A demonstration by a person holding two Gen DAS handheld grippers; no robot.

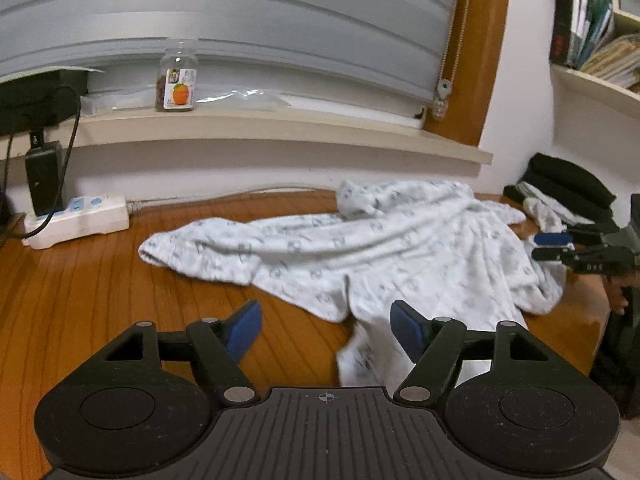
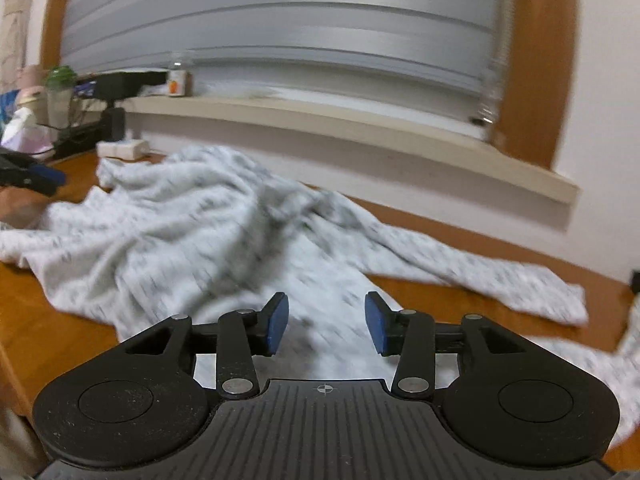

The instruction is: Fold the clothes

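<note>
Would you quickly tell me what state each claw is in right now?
Left claw: open, holding nothing, over the edge of the white patterned garment.
Right claw: open, holding nothing, above the same garment.

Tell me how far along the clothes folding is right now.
Barely started. Done: a dark folded pile sits at the table's far corner. In hand: nothing; the left hand-held gripper and right hand-held gripper are both open over the white patterned garment. Left: that garment lies crumpled and unfolded.
</note>
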